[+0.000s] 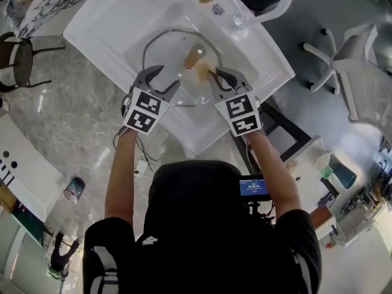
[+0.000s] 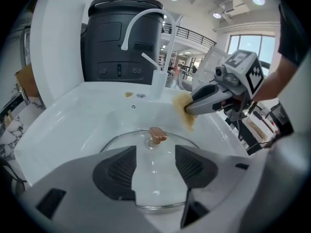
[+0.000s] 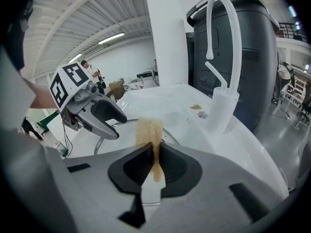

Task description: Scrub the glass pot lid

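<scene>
1. Head view shows the white sink (image 1: 98, 26) with the glass pot lid (image 1: 168, 57) lying knob-up in its basin, under both tools.
2. The left gripper (image 1: 166, 78) hangs over the lid's near edge, its jaws spread with nothing gripped.
3. The right gripper (image 1: 222, 77) has its jaws pinching a tan scrub pad (image 1: 203, 72) just beside the copper knob (image 1: 195, 56).
4. Scrubbing looks barely begun: the whole lid is probably left to do.
5. Only the right gripper view shows the pad squeezed flat between the jaws. Only the left gripper view shows it seemingly hanging clear of the glass.
</scene>
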